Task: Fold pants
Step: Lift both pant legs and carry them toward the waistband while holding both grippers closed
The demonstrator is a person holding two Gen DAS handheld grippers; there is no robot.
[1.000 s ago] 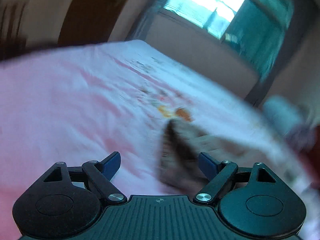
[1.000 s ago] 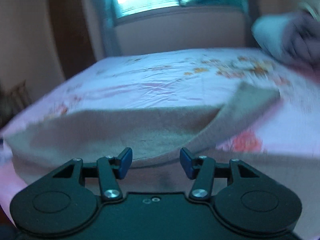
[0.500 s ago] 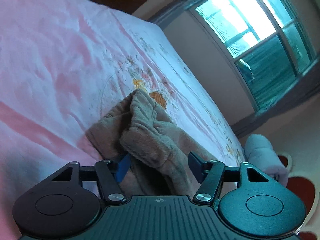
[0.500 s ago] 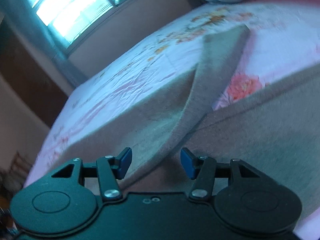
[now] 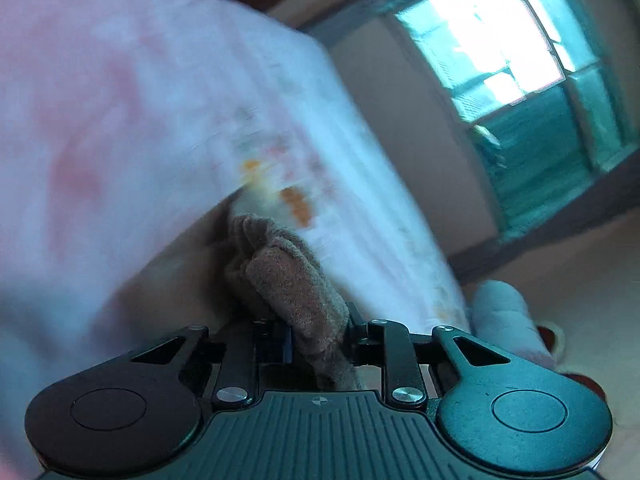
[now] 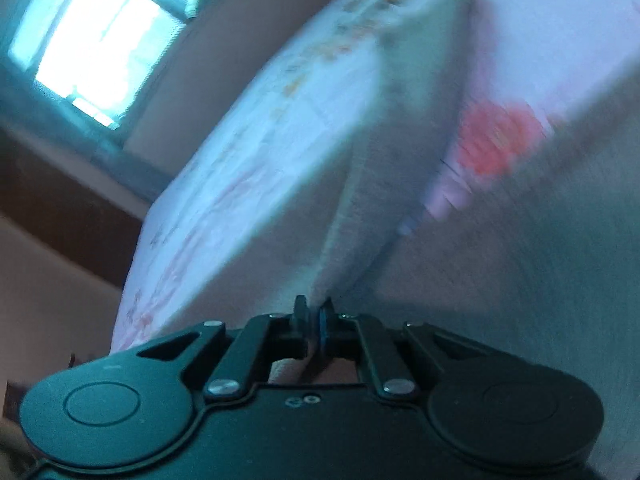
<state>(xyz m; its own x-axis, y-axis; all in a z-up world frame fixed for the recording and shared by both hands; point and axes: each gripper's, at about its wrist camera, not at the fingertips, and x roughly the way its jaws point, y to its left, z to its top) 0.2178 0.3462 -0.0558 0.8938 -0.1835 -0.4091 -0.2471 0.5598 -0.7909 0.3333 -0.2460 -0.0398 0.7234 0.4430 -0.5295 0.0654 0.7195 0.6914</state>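
Left wrist view, nearest first: the left tongs (image 5: 318,340) are closing, and a thick bunched roll of the pants (image 5: 294,280) — a brownish, fleecy cloth — is pinched between the pads. The roll runs from the jaws up and away onto the bed (image 5: 120,120), whose pale pink sheet carries a blurred floral print with orange spots just beyond the cloth's far end. More of the brown fabric spreads to the left of the roll, lying on the sheet. To the right, past the bed's edge, sits a pale blue rolled bundle (image 5: 506,320), perhaps a towel or pillow; the blur makes it hard to say. Behind that stand a beige wall and a bright window (image 5: 508,40) with a dark frame.

From the right wrist view, the right tongs (image 6: 314,316) are fully closed, and a thin edge of the same pants (image 6: 400,160) is nipped between the pads. From the jaws a raised fold rises away toward the far end of the bed (image 6: 260,140), while a broad grey-brown panel fills the right side. Between fold and panel a red flower on the sheet shows — smeared by motion. Farther off, at upper left, are the wall and the lit window (image 6: 100,32).
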